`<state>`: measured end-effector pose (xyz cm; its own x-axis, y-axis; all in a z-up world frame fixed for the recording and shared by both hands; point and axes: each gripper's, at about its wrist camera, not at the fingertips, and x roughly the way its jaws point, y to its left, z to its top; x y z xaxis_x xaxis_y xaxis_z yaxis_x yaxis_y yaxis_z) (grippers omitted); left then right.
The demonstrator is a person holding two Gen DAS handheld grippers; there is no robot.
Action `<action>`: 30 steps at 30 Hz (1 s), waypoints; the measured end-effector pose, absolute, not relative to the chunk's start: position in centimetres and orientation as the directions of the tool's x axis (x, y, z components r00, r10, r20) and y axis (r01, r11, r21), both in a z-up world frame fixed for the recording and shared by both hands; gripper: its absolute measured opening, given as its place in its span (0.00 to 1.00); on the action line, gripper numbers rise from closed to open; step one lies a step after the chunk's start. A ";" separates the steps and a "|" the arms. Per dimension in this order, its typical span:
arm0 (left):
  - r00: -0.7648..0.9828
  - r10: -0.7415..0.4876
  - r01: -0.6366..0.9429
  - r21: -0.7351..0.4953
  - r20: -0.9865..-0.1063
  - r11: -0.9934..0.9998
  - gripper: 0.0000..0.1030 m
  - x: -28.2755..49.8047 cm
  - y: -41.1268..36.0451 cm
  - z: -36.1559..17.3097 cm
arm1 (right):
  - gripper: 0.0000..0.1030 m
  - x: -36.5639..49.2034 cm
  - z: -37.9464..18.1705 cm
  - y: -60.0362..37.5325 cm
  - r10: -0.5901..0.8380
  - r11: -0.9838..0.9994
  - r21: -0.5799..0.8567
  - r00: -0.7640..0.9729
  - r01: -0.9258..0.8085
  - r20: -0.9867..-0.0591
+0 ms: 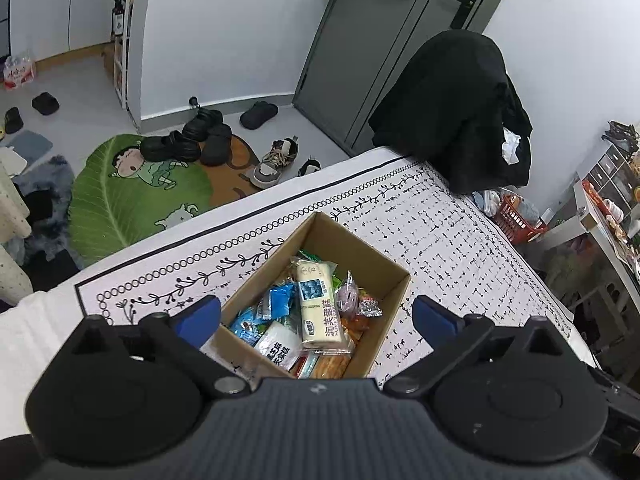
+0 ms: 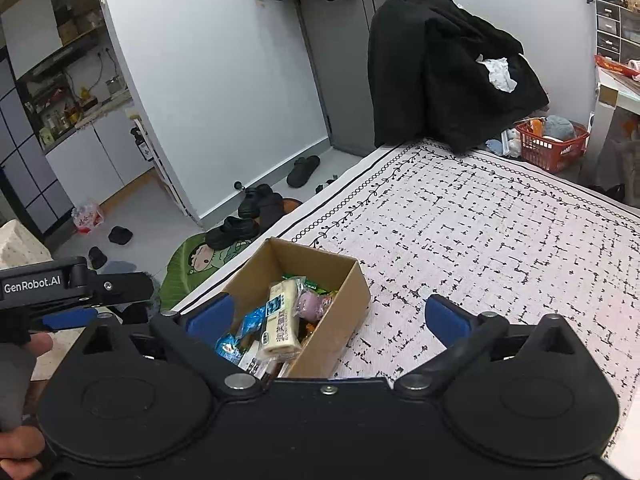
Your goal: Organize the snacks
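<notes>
Grippers first: left gripper [image 1: 318,314] with blue pads spread wide, nothing between them; right gripper [image 2: 330,314] likewise spread wide and empty. Both tilt downward over the near end of the cardboard box [image 1: 394,276]. In the right wrist view the left tool enters from the left edge, with a bare hand [image 2: 24,346] beside it.

Box sits on the patterned tablecloth [image 2: 500,240], close to the table's left edge, its long axis running away from the grippers. No loose packets visible on the cloth.

Contents: cream-coloured long packet [image 1: 318,306] lying on top, lengthwise; blue sachets [image 1: 276,300] to its left; a pinkish wrapped item [image 1: 346,294] and foil wrapper [image 1: 370,308] to its right; orange packs beneath.

Handling, judged: all light, soft, crinkly film, likely slippery; contents may crush. Cream packet best pinched across its narrow width mid-length. Box itself stiff but thin-walled; take by opposite side walls, one gripper each.

Beyond: black coat [image 2: 448,68] draped at the table's far edge, red basket [image 2: 554,146] past it.
</notes>
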<state>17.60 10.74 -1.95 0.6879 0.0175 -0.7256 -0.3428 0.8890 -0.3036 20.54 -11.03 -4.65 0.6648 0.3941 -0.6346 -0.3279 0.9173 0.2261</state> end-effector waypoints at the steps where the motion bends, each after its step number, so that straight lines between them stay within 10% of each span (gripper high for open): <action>1: 0.691 0.020 -0.340 -0.300 -0.722 0.891 0.99 17.3 10.6 -1.7 | 1.00 20.2 -4.5 -11.2 0.397 0.916 0.229 0.665 -0.328 -0.633; 30: 0.734 0.067 -0.260 -0.188 -0.676 0.947 1.00 7.7 7.3 2.1 | 1.00 11.6 -0.8 -14.6 0.379 0.924 0.189 0.719 -0.333 -0.583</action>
